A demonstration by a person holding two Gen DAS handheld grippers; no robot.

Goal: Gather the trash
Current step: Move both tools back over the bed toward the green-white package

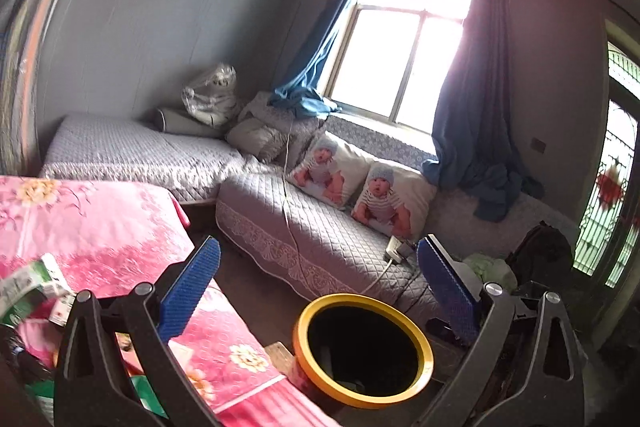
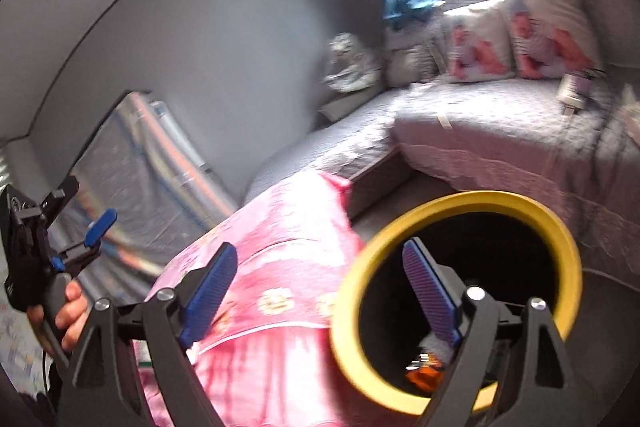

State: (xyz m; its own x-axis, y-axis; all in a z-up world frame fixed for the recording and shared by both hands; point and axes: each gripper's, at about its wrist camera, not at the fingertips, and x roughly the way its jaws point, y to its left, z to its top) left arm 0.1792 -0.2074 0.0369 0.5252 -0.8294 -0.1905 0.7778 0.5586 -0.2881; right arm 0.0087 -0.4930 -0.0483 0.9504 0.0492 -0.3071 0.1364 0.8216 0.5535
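Trash was partly in: I could see something orange and crumpled at the bottom of the bin [image 2: 456, 291], in the right wrist view. My right gripper [image 2: 320, 291] hung over the bin's yellow rim, jaws spread wide, nothing between them. My left gripper [image 1: 320, 291] was likewise released and empty, pointing over the bin toward the sofa [image 1: 304, 227]. More remained, I judged: a green-and-white carton [image 1: 32, 287] and other scraps lay on the pink cloth [image 1: 100, 227] at the left of the left wrist view, beside that gripper's left finger. What the smaller bits were I couldn't tell. So some was dropped, and the table litter was not yet collected.
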